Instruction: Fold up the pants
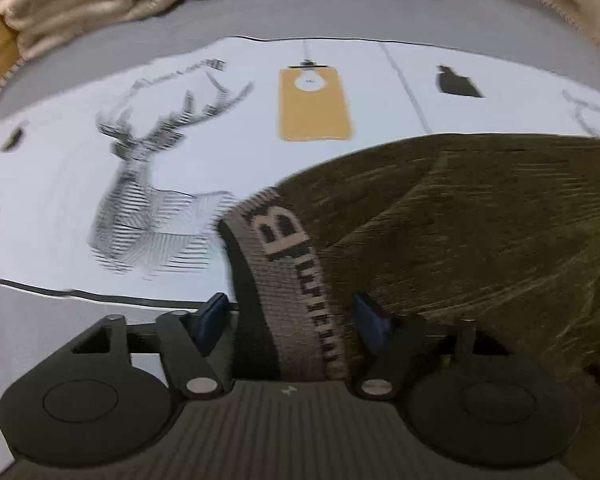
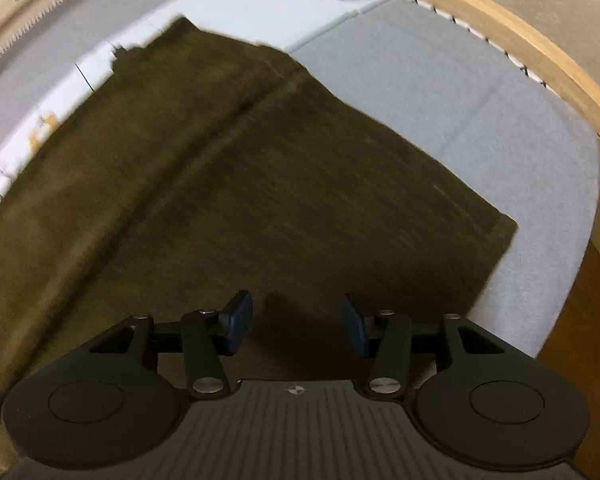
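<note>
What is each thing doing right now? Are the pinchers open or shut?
Left gripper: open, straddling the waistband, not pinching.
Right gripper: open, empty, above the cloth.
Pants: spread flat.
Waistband: lying between the left fingers.
White blanket: rolled up.

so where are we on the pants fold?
Done, seemingly: the olive pants lie flat on the bed sheet, a straight fold edge at the right in the right wrist view. In hand: nothing gripped. The left gripper straddles the waistband, jaws open; the right gripper hovers open over the fabric. Left: probably at least one more fold, starting from the waistband.
</note>
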Tool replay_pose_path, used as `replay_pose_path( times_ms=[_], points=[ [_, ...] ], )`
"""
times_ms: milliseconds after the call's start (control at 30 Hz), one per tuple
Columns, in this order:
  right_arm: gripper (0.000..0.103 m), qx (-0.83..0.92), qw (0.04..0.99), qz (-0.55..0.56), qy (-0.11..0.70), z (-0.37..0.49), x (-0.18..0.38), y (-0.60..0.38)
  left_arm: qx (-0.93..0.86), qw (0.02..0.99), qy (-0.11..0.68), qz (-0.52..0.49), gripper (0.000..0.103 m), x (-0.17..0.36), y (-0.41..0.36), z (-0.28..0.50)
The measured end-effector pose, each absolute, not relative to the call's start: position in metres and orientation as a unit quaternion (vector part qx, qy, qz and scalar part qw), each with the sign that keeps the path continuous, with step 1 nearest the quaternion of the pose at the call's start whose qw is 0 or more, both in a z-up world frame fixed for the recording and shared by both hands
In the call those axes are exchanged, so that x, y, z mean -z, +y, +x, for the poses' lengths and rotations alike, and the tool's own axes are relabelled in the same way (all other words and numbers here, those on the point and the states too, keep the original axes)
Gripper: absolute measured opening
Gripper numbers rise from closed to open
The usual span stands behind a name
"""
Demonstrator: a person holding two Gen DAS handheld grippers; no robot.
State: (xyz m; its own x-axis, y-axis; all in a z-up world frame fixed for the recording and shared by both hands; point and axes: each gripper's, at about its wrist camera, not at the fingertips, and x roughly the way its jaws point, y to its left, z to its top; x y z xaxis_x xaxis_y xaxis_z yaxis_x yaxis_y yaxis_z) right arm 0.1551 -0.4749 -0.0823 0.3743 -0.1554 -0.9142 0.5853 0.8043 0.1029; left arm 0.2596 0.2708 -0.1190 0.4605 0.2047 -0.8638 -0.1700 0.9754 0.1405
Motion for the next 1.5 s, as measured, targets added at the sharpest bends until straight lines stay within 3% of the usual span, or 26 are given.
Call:
replay_pose_path(
  times_ms=[300, 533, 867, 1033, 1233, 1367, 1500],
  points=[
    [0.052, 0.239, 0.782, 0.138, 0.559, 0.145, 0.104, -0.477, -0.16, 0.839, 0.52, 0.005, 0.074, 0.096, 0.277, 0.244],
    [0.052, 0.242, 0.793, 0.124, 0.545, 0.146, 0.098, -0.474, -0.063, 0.856, 0.513, -0.013, 0.078, 0.057, 0.25, 0.211],
    [0.052, 0.223, 0.828, 0.128, 0.498, 0.149, 0.076, -0.461, 0.008, 0.803, 0.576, 0.156, 0.081, 0.115, 0.225, 0.159],
    [0.055, 0.204, 0.789, 0.083, 0.574, 0.155, 0.106, -0.453, 0.005, 0.801, 0.592, 0.095, 0.085, 0.119, 0.263, 0.149],
    [0.057, 0.205, 0.784, 0.091, 0.579, 0.15, 0.108, -0.463, 0.013, 0.779, 0.609, 0.148, 0.085, 0.111, 0.251, 0.15],
    [0.056, 0.206, 0.784, 0.081, 0.58, 0.148, 0.108, -0.46, 0.01, 0.797, 0.585, 0.153, 0.078, 0.095, 0.244, 0.153],
    [0.055, 0.209, 0.815, 0.097, 0.532, 0.147, 0.088, -0.457, 0.029, 0.851, 0.52, 0.07, 0.079, 0.066, 0.242, 0.155]
  ],
)
